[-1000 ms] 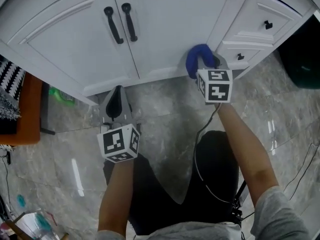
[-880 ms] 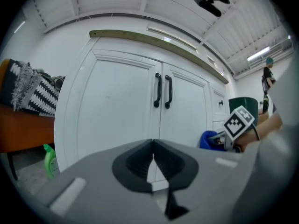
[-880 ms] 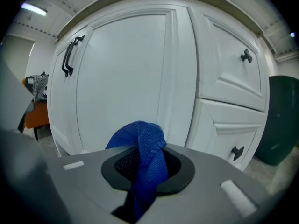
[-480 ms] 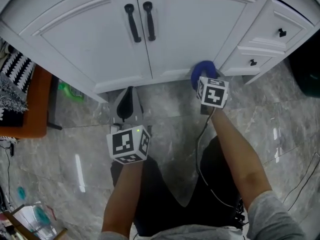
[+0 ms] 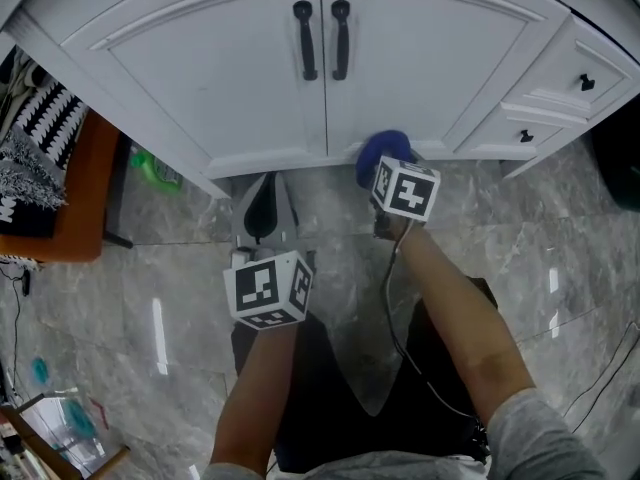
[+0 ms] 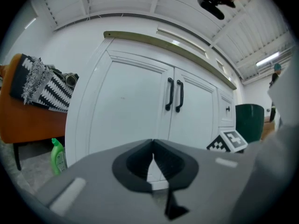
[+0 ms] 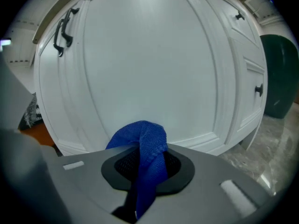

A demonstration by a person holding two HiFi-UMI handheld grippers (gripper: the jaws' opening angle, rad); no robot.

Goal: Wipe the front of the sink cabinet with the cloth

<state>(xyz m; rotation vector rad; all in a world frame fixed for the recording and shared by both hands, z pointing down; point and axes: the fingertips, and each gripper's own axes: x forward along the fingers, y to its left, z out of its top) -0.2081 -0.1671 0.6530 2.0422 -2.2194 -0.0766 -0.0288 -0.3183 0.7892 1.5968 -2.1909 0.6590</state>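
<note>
The white sink cabinet [image 5: 250,68] has two doors with black handles [image 5: 322,38]. A blue cloth [image 5: 378,151] is bunched against the bottom rail of the right door, with my right gripper [image 5: 385,168] shut on it. In the right gripper view the blue cloth [image 7: 145,157] sticks up between the jaws, close to the right door [image 7: 154,69]. My left gripper [image 5: 262,208] hangs shut and empty over the floor, below the left door. The left gripper view shows its jaws meeting, with both doors [image 6: 140,111] ahead.
Small drawers [image 5: 560,88] with black knobs sit right of the doors. An orange chair [image 5: 70,188] with a black-and-white fabric stands at the left, a green bottle [image 5: 155,168] beside the cabinet corner. A dark green bin [image 7: 278,78] is at the right. Grey marble floor [image 5: 560,258].
My right gripper has carried the cloth leftward along the cabinet's bottom rail, from near the drawers to under the right door. The left gripper stays shut in front of the left door.
</note>
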